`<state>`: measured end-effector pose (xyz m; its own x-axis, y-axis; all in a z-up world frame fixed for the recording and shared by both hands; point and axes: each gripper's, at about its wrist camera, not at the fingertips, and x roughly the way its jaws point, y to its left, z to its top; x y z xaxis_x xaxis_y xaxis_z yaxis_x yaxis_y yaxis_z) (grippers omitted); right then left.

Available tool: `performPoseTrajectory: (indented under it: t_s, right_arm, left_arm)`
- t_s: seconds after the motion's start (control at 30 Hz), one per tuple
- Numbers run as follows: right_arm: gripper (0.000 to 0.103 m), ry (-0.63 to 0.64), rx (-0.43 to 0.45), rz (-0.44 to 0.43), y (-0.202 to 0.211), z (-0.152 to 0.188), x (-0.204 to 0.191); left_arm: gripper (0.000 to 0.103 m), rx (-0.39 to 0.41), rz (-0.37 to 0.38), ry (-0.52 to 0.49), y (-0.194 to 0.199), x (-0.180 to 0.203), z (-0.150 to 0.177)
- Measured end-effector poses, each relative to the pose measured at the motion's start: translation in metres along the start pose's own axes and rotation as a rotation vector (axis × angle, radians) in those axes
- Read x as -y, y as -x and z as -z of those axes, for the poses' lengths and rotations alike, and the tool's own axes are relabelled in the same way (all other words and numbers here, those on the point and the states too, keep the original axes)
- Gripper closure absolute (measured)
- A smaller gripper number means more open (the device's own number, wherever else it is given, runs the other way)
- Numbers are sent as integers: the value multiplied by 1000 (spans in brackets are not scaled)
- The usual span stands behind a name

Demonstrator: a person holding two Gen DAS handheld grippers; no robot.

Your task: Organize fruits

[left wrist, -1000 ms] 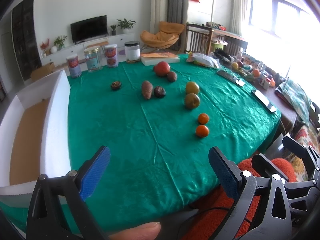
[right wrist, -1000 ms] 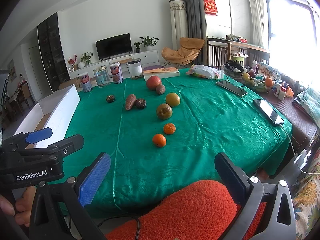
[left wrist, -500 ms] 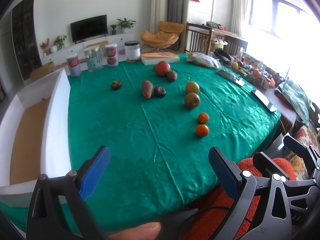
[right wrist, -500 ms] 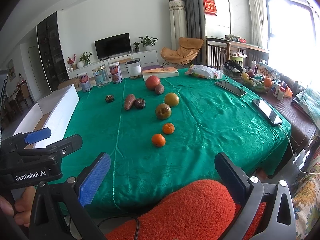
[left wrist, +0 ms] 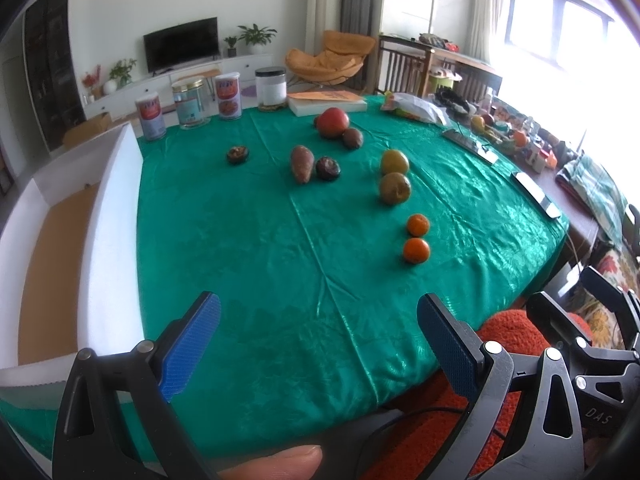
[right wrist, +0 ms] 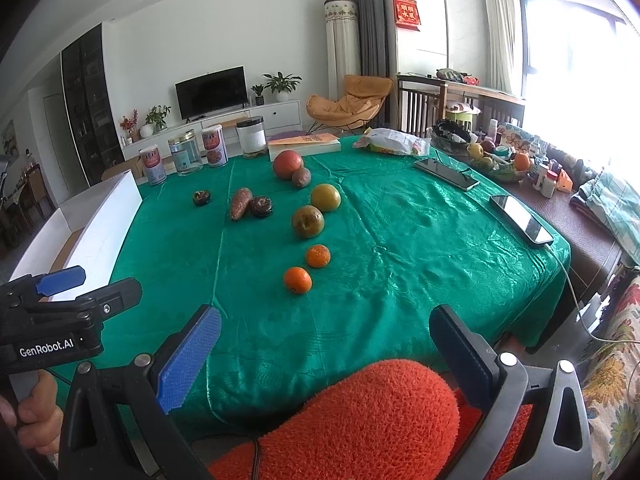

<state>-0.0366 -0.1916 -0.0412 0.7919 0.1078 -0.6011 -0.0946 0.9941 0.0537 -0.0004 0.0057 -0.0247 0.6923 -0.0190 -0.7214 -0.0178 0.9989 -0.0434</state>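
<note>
Almost nothing has moved since a second ago: both grippers hang at the near table edge as before, fruit unchanged; right wrist view has only crept slightly closer.

Left gripper (left wrist: 318,330) at 6 o'clock, blue pads spread wide, nothing between them; a fingertip (left wrist: 276,462) of the holder shows at the bottom edge. White box (left wrist: 114,216) with brown floor sits at 9 o'clock, touching the left edge of the green tablecloth (left wrist: 248,248).

Fruit, left to right in the left wrist view: small dark fruit (left wrist: 237,154) at 11 o'clock, alone. Brown elongated fruit (left wrist: 302,163) just beside a dark round fruit (left wrist: 328,168), near 12. Red apple (left wrist: 333,122) farther back, touching a small brown fruit (left wrist: 352,137). Two yellow-green pears (left wrist: 395,188) close together at 1 o'clock. Two oranges (left wrist: 416,250) nearest, at 2 o'clock, just beside each other.

Four jars (left wrist: 192,104) line the far edge at 11 o'clock, a book (left wrist: 328,102) behind the apple. Two phones (right wrist: 520,220) lie on the cloth at 2 o'clock.

Right gripper (right wrist: 324,350) at 6 o'clock, fingers wide apart, holding nothing, above an orange fuzzy cushion (right wrist: 360,420).
</note>
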Motion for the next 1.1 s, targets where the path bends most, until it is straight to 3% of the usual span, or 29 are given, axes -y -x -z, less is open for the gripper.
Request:
performPoseTrajectory:
  t_s: [0.57, 0.8, 1.1]
  right_arm:
    - [0, -44, -35, -16, -15, 6, 14]
    - [0, -40, -43, -27, -18, 8, 12]
    - [0, -41, -44, -34, -19, 10, 12]
  left_arm:
    - [3, -132, -25, -16, -48, 0, 1]
    - [3, -164, -10, 22, -68, -9, -2]
    - [3, -265, -46, 40, -128, -23, -2]
